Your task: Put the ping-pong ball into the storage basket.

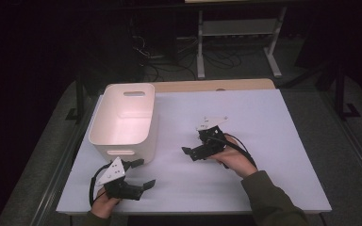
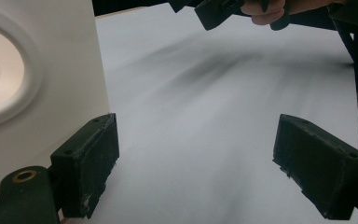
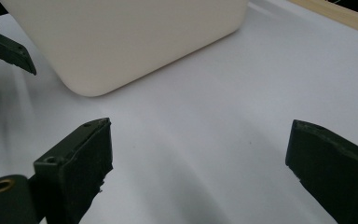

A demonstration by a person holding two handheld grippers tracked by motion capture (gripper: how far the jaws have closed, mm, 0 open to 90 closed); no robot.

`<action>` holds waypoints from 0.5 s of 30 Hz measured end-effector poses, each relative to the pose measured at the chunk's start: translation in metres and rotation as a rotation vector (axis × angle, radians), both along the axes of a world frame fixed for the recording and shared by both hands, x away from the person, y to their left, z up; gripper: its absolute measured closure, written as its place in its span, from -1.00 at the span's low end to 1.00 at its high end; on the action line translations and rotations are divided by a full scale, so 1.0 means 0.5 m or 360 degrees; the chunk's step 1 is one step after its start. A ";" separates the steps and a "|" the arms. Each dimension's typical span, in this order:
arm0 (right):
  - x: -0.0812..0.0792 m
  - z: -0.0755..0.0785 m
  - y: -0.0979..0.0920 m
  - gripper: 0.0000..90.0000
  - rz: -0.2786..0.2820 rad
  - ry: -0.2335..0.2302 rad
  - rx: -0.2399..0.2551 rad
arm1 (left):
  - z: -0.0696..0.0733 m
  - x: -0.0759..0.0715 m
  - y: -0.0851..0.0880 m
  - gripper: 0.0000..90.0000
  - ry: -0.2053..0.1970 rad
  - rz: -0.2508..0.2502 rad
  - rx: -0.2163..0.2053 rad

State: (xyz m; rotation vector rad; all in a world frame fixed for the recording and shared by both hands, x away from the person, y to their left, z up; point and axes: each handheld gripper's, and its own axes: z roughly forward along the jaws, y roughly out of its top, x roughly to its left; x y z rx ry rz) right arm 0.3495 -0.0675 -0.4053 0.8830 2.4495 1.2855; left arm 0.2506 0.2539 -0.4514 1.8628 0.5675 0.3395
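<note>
Now my left gripper (image 1: pixel 140 173), jaws spread and empty, sits just near of the white bin (image 1: pixel 122 118) at the table's (image 1: pixel 264 117) left; my right gripper (image 1: pixel 193 151), also spread, hovers right of it.

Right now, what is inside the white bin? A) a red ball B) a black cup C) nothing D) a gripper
C: in the high view the bin shows only its bare pale floor, and both grippers, left and right, sit outside it on the table.
</note>
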 end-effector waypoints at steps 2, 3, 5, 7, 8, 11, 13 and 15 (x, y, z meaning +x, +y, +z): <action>-0.003 -0.002 -0.005 -0.86 -0.0009 -0.0006 -0.0002 | 0.000 0.000 0.000 -0.69 0.0001 0.0000 0.0002; -0.005 -0.004 -0.009 -0.86 -0.0019 -0.0006 0.0001 | 0.000 0.000 0.000 -0.69 0.0001 0.0001 0.0001; -0.009 -0.008 -0.016 -0.87 -0.0031 -0.0005 0.0002 | 0.000 0.000 0.000 -0.69 0.0002 0.0001 -0.0001; -0.012 -0.011 -0.022 -0.88 -0.0043 -0.0003 0.0000 | 0.000 0.000 0.000 -0.69 0.0003 0.0001 -0.0002; -0.014 -0.013 -0.026 -0.89 -0.0048 -0.0004 -0.0002 | 0.000 0.000 0.000 -0.69 0.0002 0.0000 -0.0001; -0.021 -0.019 -0.035 -0.91 -0.0059 0.0006 -0.0002 | 0.000 0.000 0.000 -0.69 0.0001 0.0000 0.0000; -0.023 -0.022 -0.040 -0.94 -0.0054 0.0004 -0.0007 | 0.000 0.000 0.000 -0.69 0.0001 0.0000 0.0001; -0.026 -0.026 -0.044 -0.95 -0.0057 0.0004 -0.0015 | 0.000 0.000 0.000 -0.69 0.0001 0.0001 0.0000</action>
